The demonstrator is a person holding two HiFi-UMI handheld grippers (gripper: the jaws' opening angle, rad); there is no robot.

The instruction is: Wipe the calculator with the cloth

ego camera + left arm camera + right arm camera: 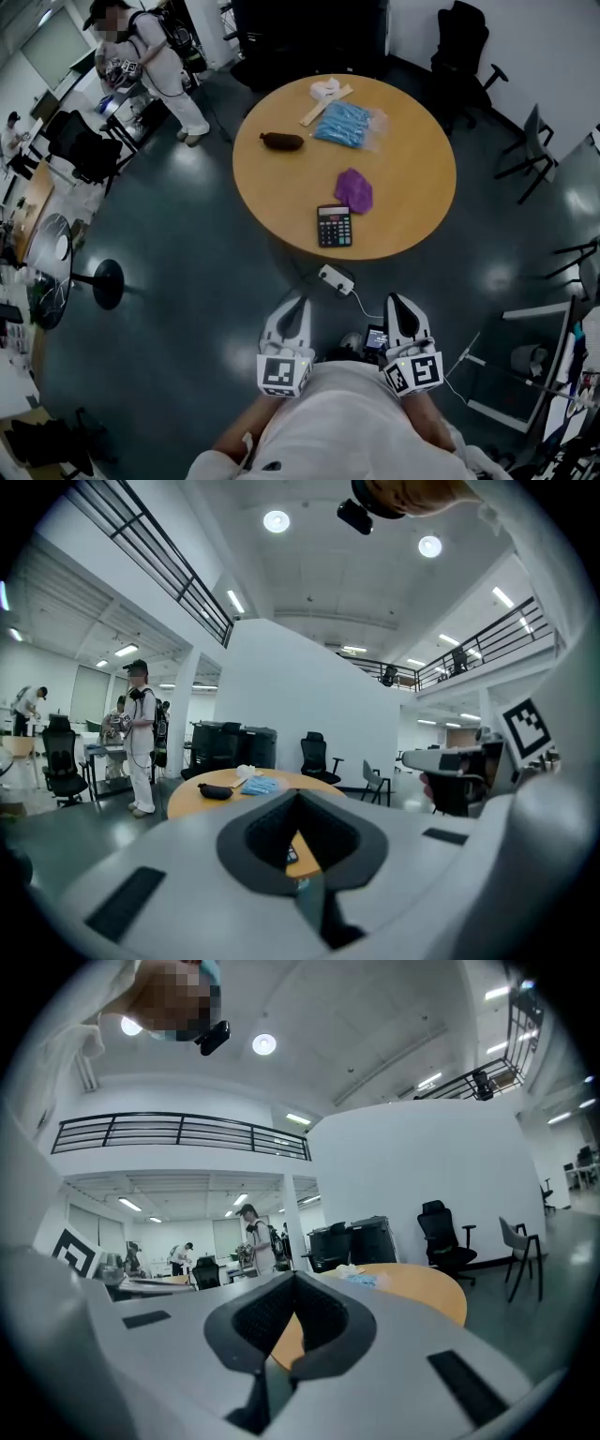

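A black calculator (335,226) lies near the front edge of the round wooden table (412,187), and a crumpled purple cloth (354,190) sits just behind it. My left gripper (295,305) and right gripper (398,302) are held side by side close to my body, over the floor and well short of the table. Both are shut with nothing between the jaws. In the left gripper view the shut left gripper (298,797) points toward the table (187,799). The right gripper view shows the shut right gripper (295,1281) with the table (422,1290) beyond it.
On the table's far side lie a black pouch (281,142), a blue packet (345,123) and a white item with a wooden stick (326,91). A power strip (336,277) lies on the floor before the table. Office chairs (464,37) and a standing person (155,66) are behind.
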